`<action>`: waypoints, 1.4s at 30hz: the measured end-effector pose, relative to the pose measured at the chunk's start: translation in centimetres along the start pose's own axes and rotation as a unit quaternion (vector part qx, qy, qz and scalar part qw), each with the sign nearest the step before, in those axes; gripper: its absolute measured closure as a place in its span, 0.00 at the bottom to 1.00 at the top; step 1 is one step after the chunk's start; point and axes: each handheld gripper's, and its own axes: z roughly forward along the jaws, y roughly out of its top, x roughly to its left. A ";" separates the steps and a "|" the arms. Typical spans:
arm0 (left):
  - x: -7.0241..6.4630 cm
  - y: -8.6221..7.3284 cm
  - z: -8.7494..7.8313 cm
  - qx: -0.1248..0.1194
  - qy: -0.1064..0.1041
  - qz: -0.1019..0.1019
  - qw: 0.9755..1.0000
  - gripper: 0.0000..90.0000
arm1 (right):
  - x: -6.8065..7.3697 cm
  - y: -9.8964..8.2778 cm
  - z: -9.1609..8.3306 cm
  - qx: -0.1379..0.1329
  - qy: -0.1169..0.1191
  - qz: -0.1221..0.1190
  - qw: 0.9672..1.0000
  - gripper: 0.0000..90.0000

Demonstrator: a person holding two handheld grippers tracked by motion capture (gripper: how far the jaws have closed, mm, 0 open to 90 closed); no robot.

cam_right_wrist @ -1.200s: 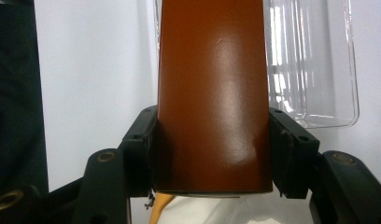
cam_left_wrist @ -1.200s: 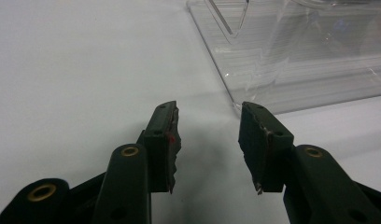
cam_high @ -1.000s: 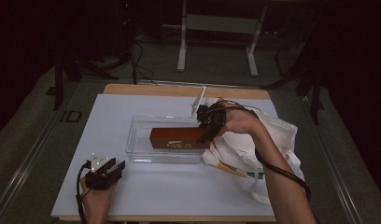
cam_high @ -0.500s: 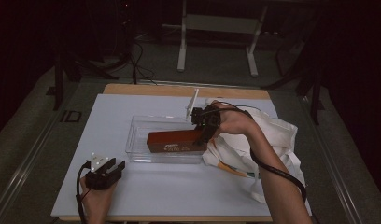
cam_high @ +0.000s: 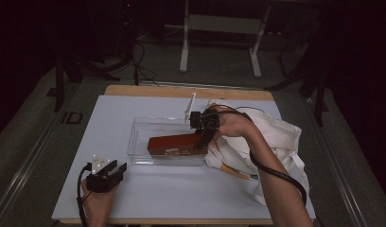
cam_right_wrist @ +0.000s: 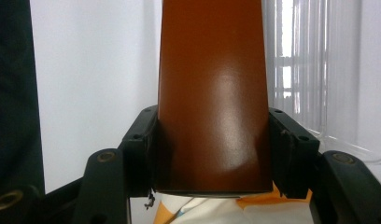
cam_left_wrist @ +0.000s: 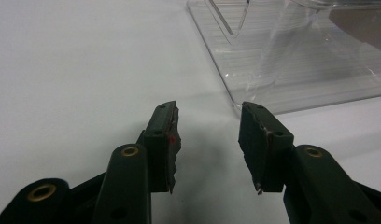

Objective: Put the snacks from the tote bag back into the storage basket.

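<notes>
The right hand-held gripper (cam_high: 204,137) clamps one end of a long reddish-brown box (cam_high: 177,143), which sits tilted in a clear plastic tray (cam_high: 136,137) (its raised end seems to be the gripped one). The left hand-held gripper (cam_high: 106,174) rests on the white counter (cam_high: 110,118), jaws apart and empty, near the tray's corner. White cloth (cam_high: 281,137) lies beside the tray.

clear tray (cam_high: 139,142) at table (cam_high: 181,198) centre; box (cam_high: 174,144) in tray, its right end raised, clamped in right tool (cam_high: 203,142). cloth (cam_high: 281,142) right of tray. left tool (cam_high: 113,171) near table's front left, jaws apart, near tray's corner.
</notes>
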 end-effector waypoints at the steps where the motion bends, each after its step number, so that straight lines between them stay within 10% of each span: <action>1: 0.0 0.0 0.0 0.000 0.000 0.000 1.000 0.64 | 0.0 0.1 0.1 -0.002 0.000 -0.005 1.000 0.48; 42: 0.0 0.0 0.0 0.001 0.000 0.001 1.000 0.64 | -0.3 0.9 1.5 0.003 0.006 -0.002 1.000 0.47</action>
